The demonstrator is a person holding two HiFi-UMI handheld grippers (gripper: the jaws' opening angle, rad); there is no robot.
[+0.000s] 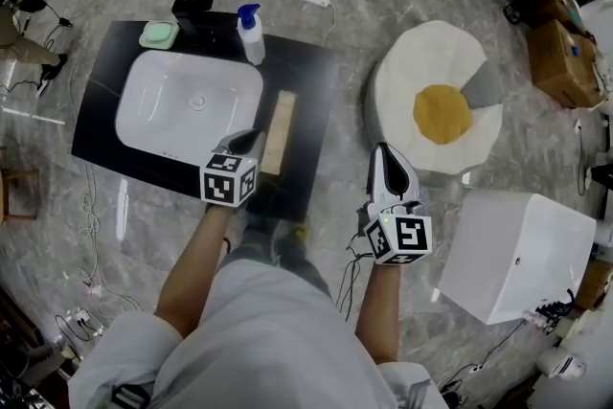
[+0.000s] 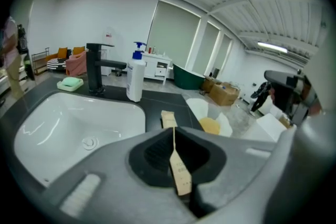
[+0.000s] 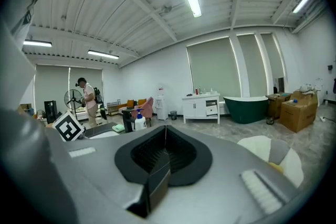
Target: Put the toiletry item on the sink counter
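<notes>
A long, flat tan toiletry box [image 1: 279,131] lies along the right side of the black sink counter [image 1: 308,81], beside the white basin [image 1: 190,102]. My left gripper [image 1: 251,143] is shut on the box's near end. In the left gripper view the box [image 2: 168,119] runs as a thin tan strip back between the closed jaws [image 2: 176,165], and its far end is low over the counter. I cannot tell whether that end touches. My right gripper [image 1: 389,170] hangs off the counter to the right over the floor. It [image 3: 164,157] is shut with nothing in it.
A black faucet [image 1: 192,11], a green soap dish [image 1: 158,35] and a white pump bottle [image 1: 251,34] stand along the counter's far edge. A fried-egg-shaped cushion [image 1: 438,101] and a white box [image 1: 518,254] sit on the floor to the right. A person [image 3: 87,99] stands far off.
</notes>
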